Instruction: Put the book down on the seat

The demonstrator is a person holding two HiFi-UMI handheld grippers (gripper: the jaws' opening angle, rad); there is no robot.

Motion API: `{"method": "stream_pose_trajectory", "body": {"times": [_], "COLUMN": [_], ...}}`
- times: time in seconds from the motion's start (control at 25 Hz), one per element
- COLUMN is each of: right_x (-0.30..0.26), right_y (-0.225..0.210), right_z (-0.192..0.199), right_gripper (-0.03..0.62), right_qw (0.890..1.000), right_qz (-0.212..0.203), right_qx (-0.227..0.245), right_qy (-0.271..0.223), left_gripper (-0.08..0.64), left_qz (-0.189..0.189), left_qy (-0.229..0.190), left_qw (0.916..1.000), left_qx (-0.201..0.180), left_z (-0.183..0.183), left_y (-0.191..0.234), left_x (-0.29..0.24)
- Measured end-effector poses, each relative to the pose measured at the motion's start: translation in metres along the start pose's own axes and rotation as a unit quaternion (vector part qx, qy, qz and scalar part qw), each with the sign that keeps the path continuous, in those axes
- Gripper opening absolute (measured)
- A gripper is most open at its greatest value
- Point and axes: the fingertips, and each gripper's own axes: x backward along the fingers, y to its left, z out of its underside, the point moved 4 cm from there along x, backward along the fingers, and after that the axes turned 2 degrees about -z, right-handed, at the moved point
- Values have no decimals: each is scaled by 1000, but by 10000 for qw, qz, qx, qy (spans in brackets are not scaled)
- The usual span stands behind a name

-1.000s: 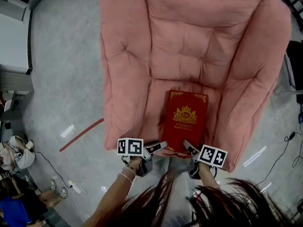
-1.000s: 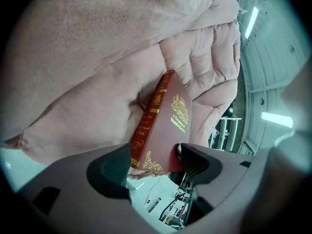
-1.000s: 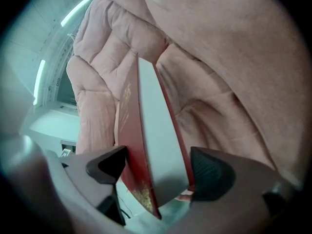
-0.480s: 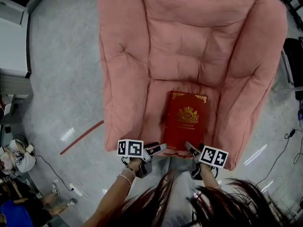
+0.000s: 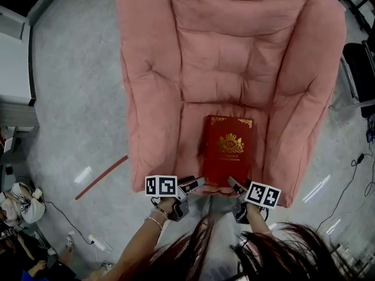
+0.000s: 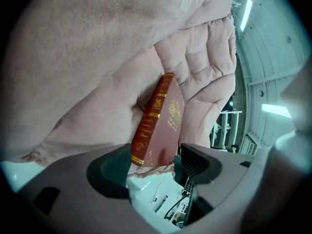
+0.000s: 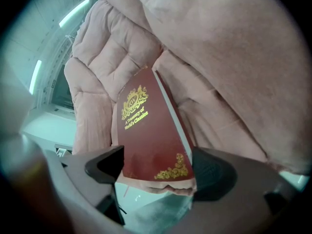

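Observation:
A red book (image 5: 228, 148) with a gold crest lies flat on the seat cushion (image 5: 188, 136) of a pink padded armchair (image 5: 234, 51), its near end at the seat's front edge. My left gripper (image 5: 198, 184) sits at the book's near left corner, my right gripper (image 5: 232, 182) at its near right corner. In the left gripper view the book (image 6: 158, 123) shows spine-on beyond the left gripper (image 6: 155, 164), whose jaws stand apart with a gap beside the book. In the right gripper view the cover (image 7: 148, 130) fills the space beyond the spread jaws of the right gripper (image 7: 158, 170).
Grey floor surrounds the armchair. A red strip (image 5: 101, 177) lies on the floor at the left, and a white cabinet (image 5: 14, 51) stands at the far left. A dark chair (image 5: 360, 69) and cables (image 5: 356, 164) are on the right. The chair's arms (image 5: 146, 116) flank the seat.
The book stays flat on the seat and both grippers hold their places at its near end. Only the head view has drifted slightly.

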Motion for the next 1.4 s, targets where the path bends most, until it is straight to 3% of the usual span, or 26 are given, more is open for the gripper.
{"method": "stream_pose_trajectory", "body": {"times": [0.36,0.68,1.08,1.4], "right_x": [13,27,49,89], "right_y": [8,5,10,14], "right_z": [-3,7,31,51], "right_gripper": [414,414,413,411], "right_qw": [9993,9990,9993,9976], "right_qz": [-55,-64,-216,-584], "right_qx": [-263,-276,-26,261], "right_qy": [-265,-358,-297,-273], "left_gripper": [305,305,295,227], "left_qz": [-161,-33,-75,62], "left_qy": [246,249,-408,-715], "left_qw": [9988,9990,9977,9957], "left_qx": [-382,-372,-535,-592], "left_z": [-4,0,17,73], "left_y": [-6,-11,-20,-40], "left_x": [3,-3,6,23]}}
